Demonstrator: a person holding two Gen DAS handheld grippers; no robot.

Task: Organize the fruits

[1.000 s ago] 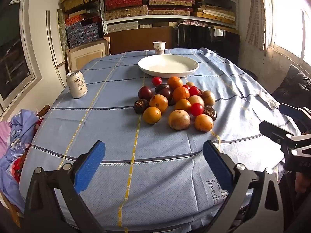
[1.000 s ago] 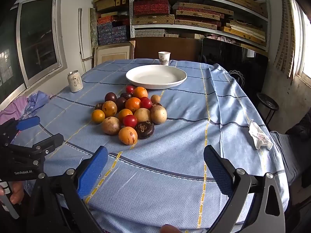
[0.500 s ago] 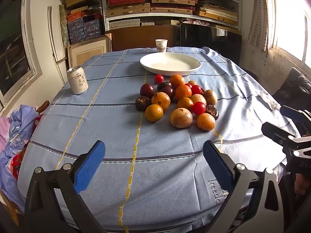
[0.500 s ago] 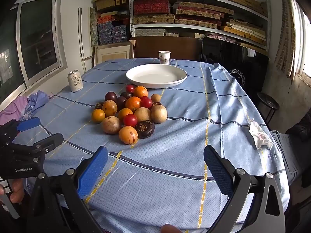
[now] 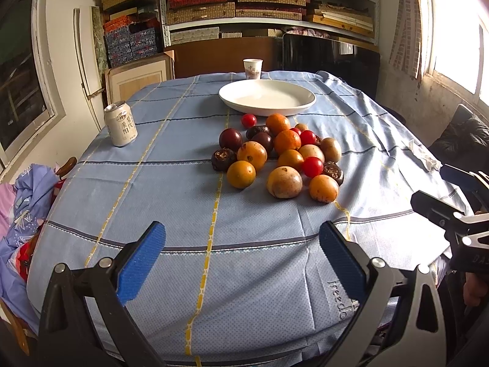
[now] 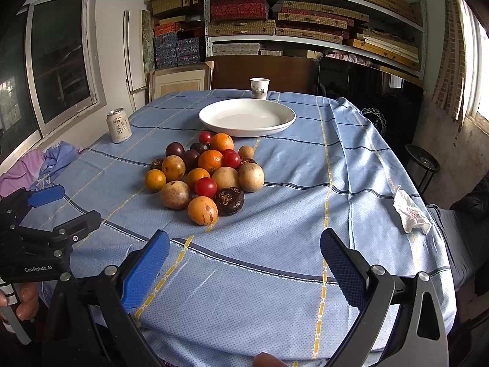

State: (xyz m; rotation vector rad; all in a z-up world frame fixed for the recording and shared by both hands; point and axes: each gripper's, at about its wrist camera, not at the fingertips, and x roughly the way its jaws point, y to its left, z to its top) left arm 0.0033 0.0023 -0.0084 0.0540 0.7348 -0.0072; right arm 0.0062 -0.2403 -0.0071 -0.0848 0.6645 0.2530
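Note:
A heap of fruit [image 5: 279,156] [image 6: 206,176] lies mid-table on the blue cloth: oranges, red tomatoes, dark purple and tan round fruits. Behind it stands an empty white plate [image 5: 266,96] [image 6: 247,116]. My left gripper [image 5: 243,260] hovers open over the near table edge, well short of the heap, nothing between its blue pads. My right gripper [image 6: 244,266] is likewise open and empty, near the front edge, with the heap ahead and to its left. Each gripper shows at the side of the other's view.
A drink can [image 5: 120,124] [image 6: 119,125] stands at the left edge. A paper cup [image 5: 252,68] [image 6: 259,88] sits behind the plate. A crumpled tissue [image 6: 411,212] lies at the right edge. Clothes [image 5: 21,211] are heaped left of the table; shelves fill the back wall.
The left wrist view has shifted slightly toward the table, the fruit and plate sitting a little lower and larger. The right gripper has barely moved. Both stay open.

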